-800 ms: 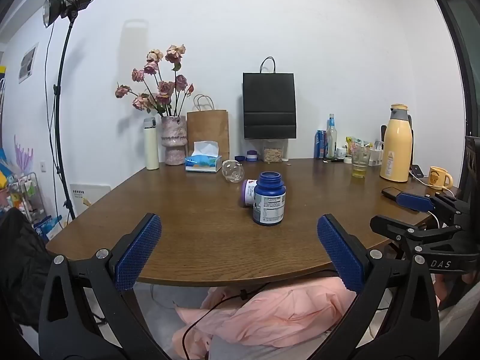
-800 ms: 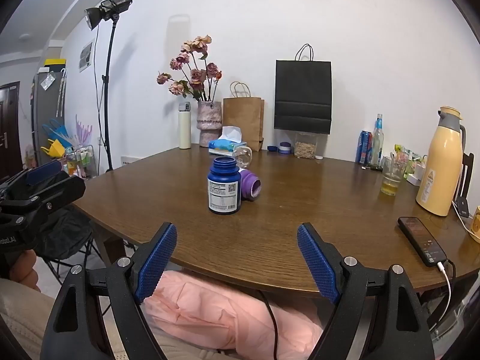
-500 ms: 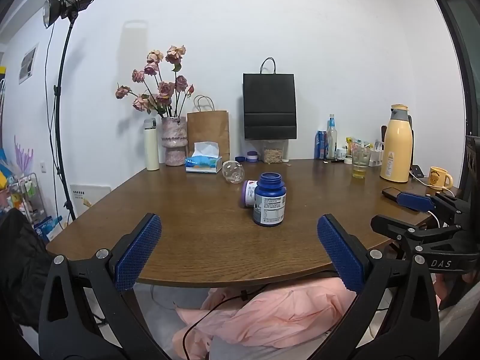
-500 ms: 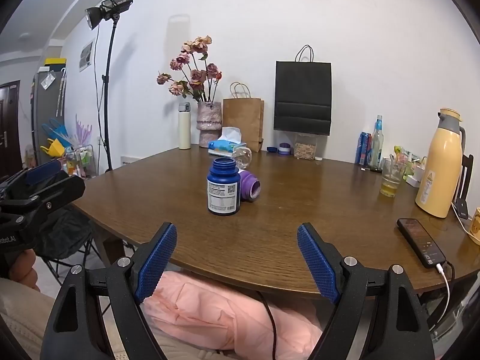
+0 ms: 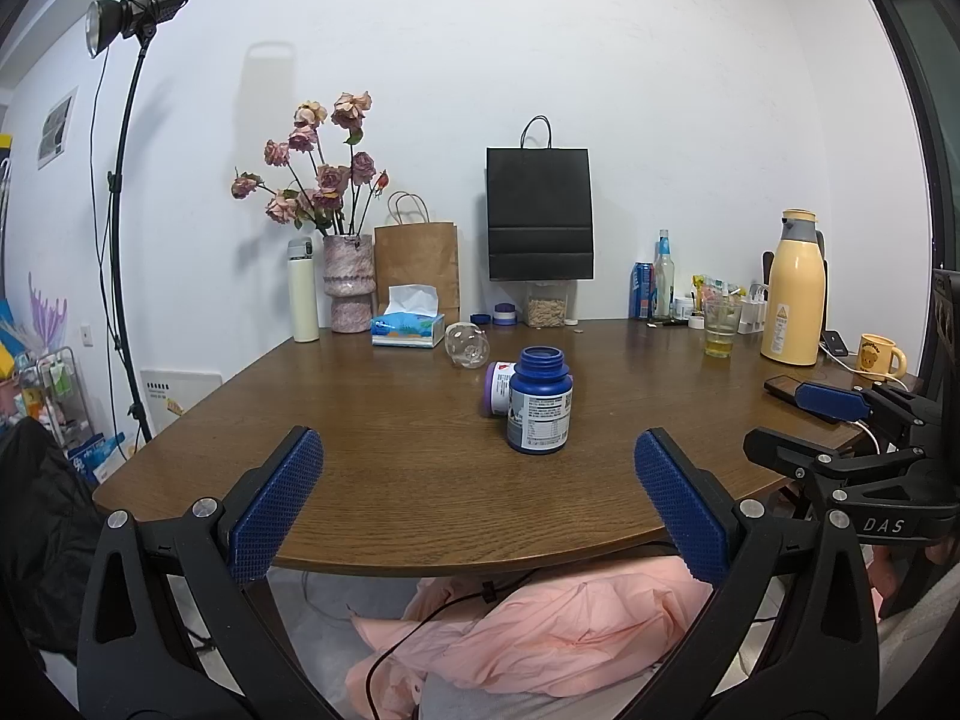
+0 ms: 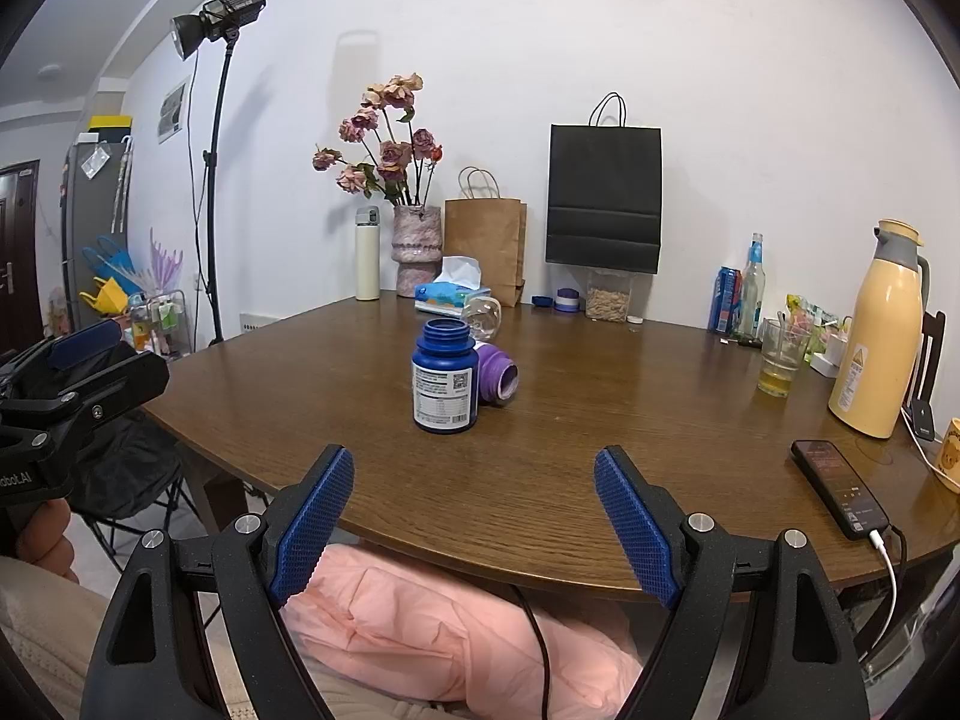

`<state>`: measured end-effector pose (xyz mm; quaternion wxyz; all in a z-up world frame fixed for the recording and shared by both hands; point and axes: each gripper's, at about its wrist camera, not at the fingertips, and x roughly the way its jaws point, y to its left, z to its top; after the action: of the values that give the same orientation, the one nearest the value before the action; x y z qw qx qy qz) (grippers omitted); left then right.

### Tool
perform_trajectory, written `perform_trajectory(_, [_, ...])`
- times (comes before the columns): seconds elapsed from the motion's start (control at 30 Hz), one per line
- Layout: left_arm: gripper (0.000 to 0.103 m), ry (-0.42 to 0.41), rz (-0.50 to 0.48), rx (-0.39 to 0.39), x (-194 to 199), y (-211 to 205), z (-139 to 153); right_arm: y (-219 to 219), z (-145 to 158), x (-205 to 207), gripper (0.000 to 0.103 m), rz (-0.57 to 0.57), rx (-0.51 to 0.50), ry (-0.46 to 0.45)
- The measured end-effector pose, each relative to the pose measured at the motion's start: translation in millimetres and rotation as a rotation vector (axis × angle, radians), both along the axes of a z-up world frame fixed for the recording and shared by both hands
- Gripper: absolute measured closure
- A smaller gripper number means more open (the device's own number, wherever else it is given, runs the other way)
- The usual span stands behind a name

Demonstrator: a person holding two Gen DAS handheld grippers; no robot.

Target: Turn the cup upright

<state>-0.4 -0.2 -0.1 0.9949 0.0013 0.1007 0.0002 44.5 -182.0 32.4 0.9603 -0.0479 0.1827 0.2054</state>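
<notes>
A purple cup (image 5: 495,387) lies on its side on the brown table (image 5: 372,450), just behind an upright open blue bottle (image 5: 539,401). In the right wrist view the purple cup (image 6: 499,371) has its mouth facing right, beside the blue bottle (image 6: 445,378). A clear glass cup (image 5: 467,345) lies on its side farther back; it also shows in the right wrist view (image 6: 483,314). My left gripper (image 5: 477,501) is open and empty, before the table's front edge. My right gripper (image 6: 474,525) is open and empty, also short of the edge.
A tissue box (image 5: 408,324), vase with flowers (image 5: 348,282), white flask (image 5: 303,291) and paper bags (image 5: 539,213) line the back. A yellow thermos (image 5: 793,297), drinking glass (image 5: 720,330), mug (image 5: 877,354) and phone (image 6: 839,487) sit at the right. Pink cloth (image 5: 540,630) lies below.
</notes>
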Motion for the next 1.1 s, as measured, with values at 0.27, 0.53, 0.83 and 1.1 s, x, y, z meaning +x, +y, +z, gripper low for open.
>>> perform_trajectory(0.27, [0.0,0.0,-0.001,0.0,-0.2,0.0,0.2,1.1,1.2,-0.7,0.016,-0.001,-0.001,0.002])
perform_trajectory(0.53, [0.0,0.003,-0.002,-0.001,-0.8,-0.7,1.4,2.1,-3.5,-0.5,0.016,0.003,-0.004,0.006])
perform_trajectory(0.83, [0.0,0.005,-0.013,0.004,-0.6,-1.8,-0.8,8.6,-2.3,-0.6,0.016,0.05,-0.023,0.003])
perform_trajectory(1.1, [0.0,0.01,-0.015,0.001,-0.4,-2.6,-1.3,5.4,-6.9,1.4,0.016,0.029,0.01,0.026])
